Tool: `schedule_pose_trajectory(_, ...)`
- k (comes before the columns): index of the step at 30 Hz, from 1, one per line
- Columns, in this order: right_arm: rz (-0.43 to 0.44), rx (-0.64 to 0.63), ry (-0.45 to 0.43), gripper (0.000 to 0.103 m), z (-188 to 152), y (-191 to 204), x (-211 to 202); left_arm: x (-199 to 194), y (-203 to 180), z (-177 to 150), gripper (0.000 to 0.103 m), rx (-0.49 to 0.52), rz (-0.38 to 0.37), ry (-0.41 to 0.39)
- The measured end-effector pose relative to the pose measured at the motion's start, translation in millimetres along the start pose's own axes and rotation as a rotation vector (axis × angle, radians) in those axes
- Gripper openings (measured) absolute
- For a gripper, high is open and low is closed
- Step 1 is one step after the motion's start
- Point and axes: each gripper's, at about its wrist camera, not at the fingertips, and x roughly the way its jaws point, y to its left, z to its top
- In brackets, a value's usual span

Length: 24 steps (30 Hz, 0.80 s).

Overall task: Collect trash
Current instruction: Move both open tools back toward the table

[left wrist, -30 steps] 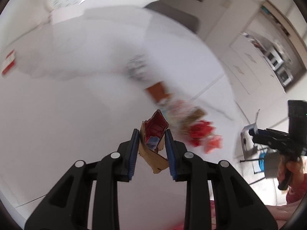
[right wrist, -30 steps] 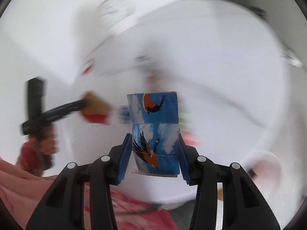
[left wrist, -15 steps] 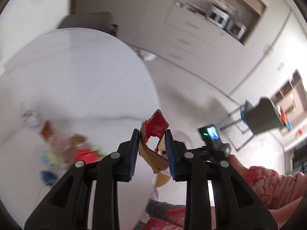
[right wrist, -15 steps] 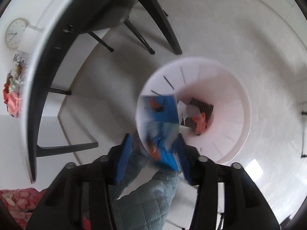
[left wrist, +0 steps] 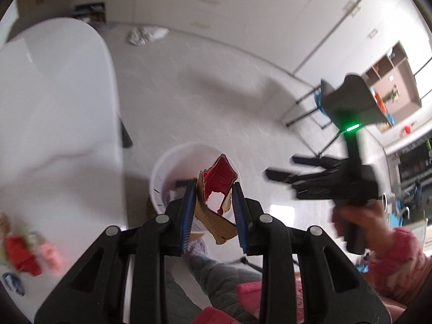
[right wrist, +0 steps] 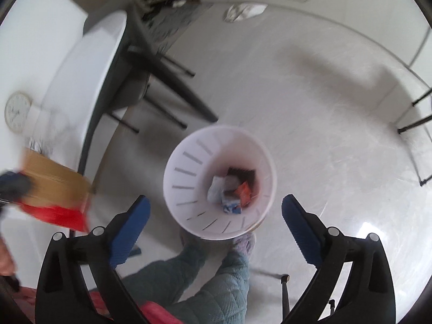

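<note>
A pale, glossy floor (right wrist: 310,113) is filling most of both views, with a white table (left wrist: 54,113) curving along the left on dark legs, a crumpled light cloth (left wrist: 147,35) lying near the far wall, and open shelving (left wrist: 391,81) standing at the right of the left wrist view. A round wall clock (right wrist: 16,111) is showing at the left edge of the right wrist view; its face is too blurred to read, and no brand or lettering can be made out on anything. More wrappers (left wrist: 29,253), red and pink, are lying blurred on the table's near edge. A white slotted waste bin (right wrist: 186,189) is standing on the floor beside the table, just past a person's quilted trouser legs (right wrist: 216,283), and is holding a small heap of trash (right wrist: 232,191): blue-and-white scraps, an orange-red piece and something dark at the bottom. The right gripper (right wrist: 214,213) is pointing down over the bin, its blue-padded jaws having just been opening and now spread wide with nothing between them. The left gripper (left wrist: 214,210) is pinching a torn brown carton with a red lining (left wrist: 216,189), holding it above the bin's near rim (left wrist: 159,172); in the right wrist view the same carton is appearing as a blur at the left edge.
</note>
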Motion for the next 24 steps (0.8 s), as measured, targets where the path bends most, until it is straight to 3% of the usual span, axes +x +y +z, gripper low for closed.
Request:
schedule_pose_trajectory(3, -0.015, 0.017, -0.033, 0.100, -1.0, -11.5, -17.5, 37.1, -4.3, -2.0, 0.027, 0.016, 0.006, 0.062)
schedule_pose_trajectory(8, -0.007, 0.049, -0.037, 0.100, -6.7, -25.5, -25.9, 75.7, -10.7, -1.6, 0.038, 0.019, 0.027, 0.123)
schedule_pose_trajectory(11, 0.001, 0.061, -0.037, 0.100, -9.1, -28.7, -26.5, 77.9, -9.8, -4.4, 0.055, 0.019, 0.051, 0.121)
schedule_pose_trajectory(13, 0.000, 0.061, -0.035, 0.100, -9.5, -29.5, -24.3, 77.4, -12.7, -3.6, 0.061, 0.022, 0.058, 0.118)
schedule_pose_trajectory(20, 0.009, 0.040, -0.061, 0.100, -4.3, -14.1, -39.1, 47.5, -8.1, -2.8, 0.076, -0.006, 0.080, 0.086)
schedule_pose_trajectory(24, 0.031, 0.001, -0.097, 0.100, 3.4, 10.0, -55.0, -9.8, -0.5, -8.2, 0.086, -0.032, 0.109, -0.005)
